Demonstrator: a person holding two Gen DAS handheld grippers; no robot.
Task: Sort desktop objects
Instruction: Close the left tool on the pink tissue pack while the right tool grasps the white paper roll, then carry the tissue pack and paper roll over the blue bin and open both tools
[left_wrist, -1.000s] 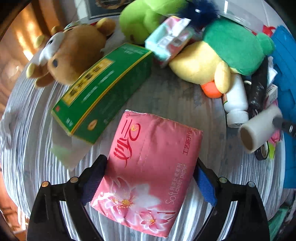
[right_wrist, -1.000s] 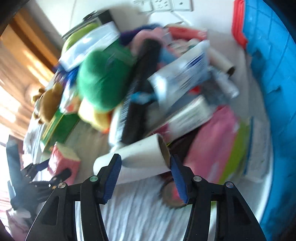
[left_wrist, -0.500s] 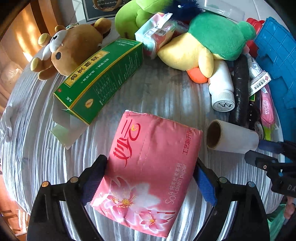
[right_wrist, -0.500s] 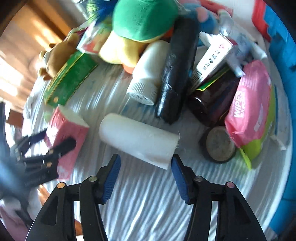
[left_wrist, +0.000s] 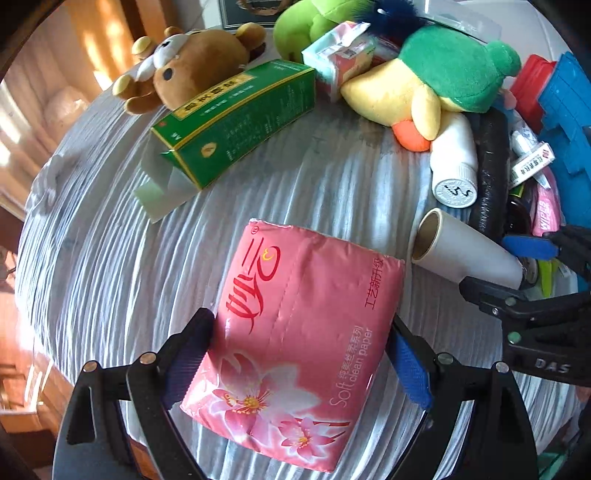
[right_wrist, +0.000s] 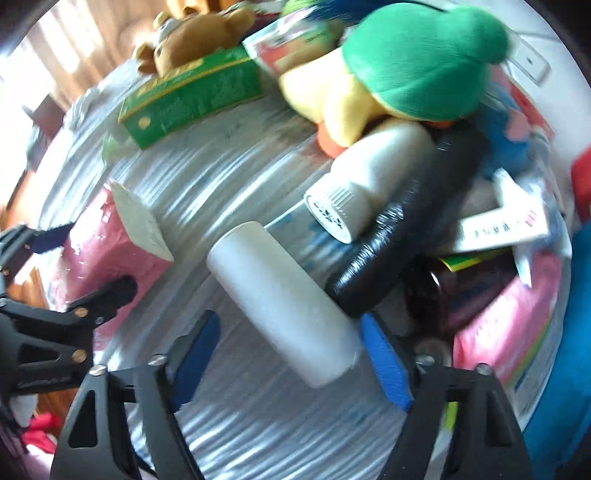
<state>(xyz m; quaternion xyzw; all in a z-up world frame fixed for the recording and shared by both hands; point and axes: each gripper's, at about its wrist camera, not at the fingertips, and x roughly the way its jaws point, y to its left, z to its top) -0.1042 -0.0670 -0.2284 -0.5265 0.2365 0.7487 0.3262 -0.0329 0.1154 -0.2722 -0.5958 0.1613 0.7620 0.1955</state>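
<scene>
fingers (right_wrist: 384, 354) spread around white tube (right_wrist: 280, 302), long axis slanting up-left, unpinched

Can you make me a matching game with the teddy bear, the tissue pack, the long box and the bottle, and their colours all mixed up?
Things:
1. teddy bear
2. tissue pack
3. long box
4. bottle

Colours:
A. green
B. white
C. brown
D. pink

Right pairs: 1-C, 2-D, 3-A, 4-B
</scene>
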